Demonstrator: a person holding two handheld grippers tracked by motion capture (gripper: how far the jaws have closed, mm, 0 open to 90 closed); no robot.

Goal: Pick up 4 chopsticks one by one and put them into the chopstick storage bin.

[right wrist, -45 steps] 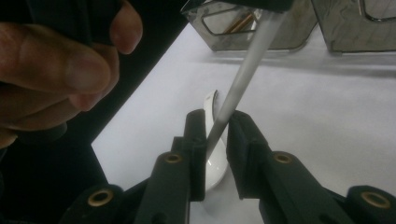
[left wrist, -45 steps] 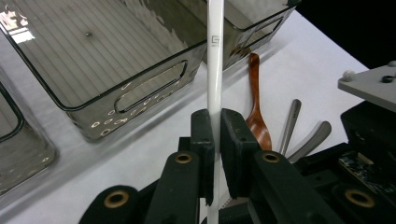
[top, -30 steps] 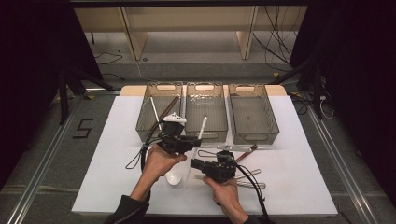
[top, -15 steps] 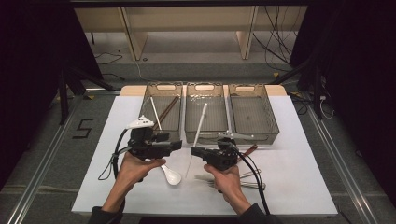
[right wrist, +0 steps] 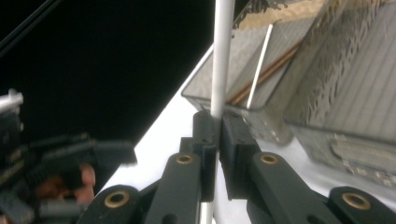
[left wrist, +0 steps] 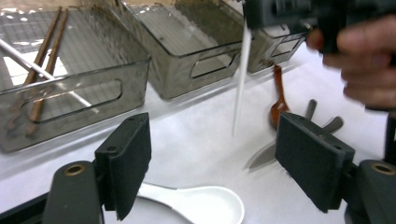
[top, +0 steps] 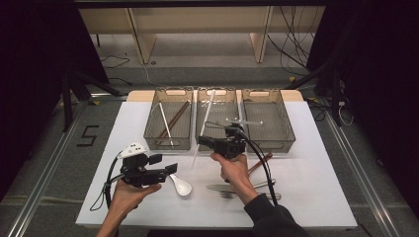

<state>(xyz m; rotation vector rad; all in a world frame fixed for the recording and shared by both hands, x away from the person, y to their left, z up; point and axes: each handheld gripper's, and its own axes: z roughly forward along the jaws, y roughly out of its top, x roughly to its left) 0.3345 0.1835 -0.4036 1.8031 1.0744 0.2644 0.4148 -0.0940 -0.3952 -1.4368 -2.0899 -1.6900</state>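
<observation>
Nearest the person, at about seven o'clock on the white table [top: 316, 197], the left gripper [top: 170, 170] has just been opening its jaws; they stand wide with nothing between them. The white spoon [top: 182, 186] lies on the table just beside its tips. At the centre, the right gripper [top: 201, 141] is clamped tight on a white chopstick [top: 203, 127], held above the table and slanting toward twelve o'clock over the middle bin [top: 217, 94]. A knife and fork [top: 222, 190] and a brown spoon [top: 259, 163] lie at five o'clock. Farthest, at eleven o'clock, the left bin [top: 168, 94] holds brown chopsticks [top: 175, 118] and another white stick [top: 165, 123].
</observation>
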